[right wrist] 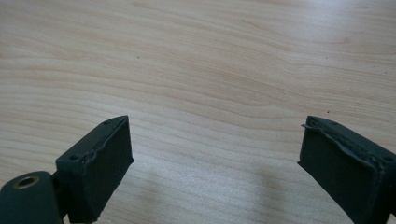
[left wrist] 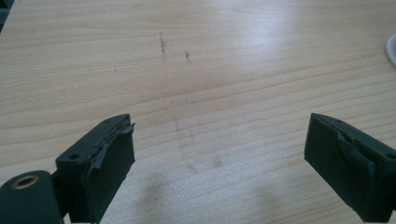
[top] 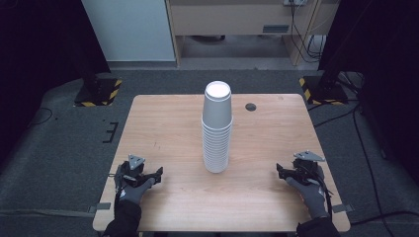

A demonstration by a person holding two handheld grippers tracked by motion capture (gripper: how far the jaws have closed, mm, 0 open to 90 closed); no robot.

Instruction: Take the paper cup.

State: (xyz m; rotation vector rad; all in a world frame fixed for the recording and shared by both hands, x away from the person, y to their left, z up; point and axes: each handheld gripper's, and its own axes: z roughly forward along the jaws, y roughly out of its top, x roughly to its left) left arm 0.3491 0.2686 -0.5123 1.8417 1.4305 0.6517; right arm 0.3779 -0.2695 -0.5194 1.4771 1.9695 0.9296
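Note:
A tall stack of white paper cups [top: 217,129] stands upside down at the middle of the wooden table [top: 163,123]. My left gripper [top: 157,174] rests near the front left corner, well left of the stack, in a gloved hand. Its jaws stand wide apart over bare wood in the left gripper view [left wrist: 219,154], nothing between them. A white cup rim [left wrist: 391,49] peeks in at that view's right edge. My right gripper [top: 279,170] sits near the front right corner, right of the stack. It is open over bare wood [right wrist: 215,149] and holds nothing.
A dark round hole [top: 250,106] lies in the tabletop behind and right of the stack. Black stands with yellow-striped bases [top: 97,92] flank the table's far corners on the grey floor. Cables trail at the right.

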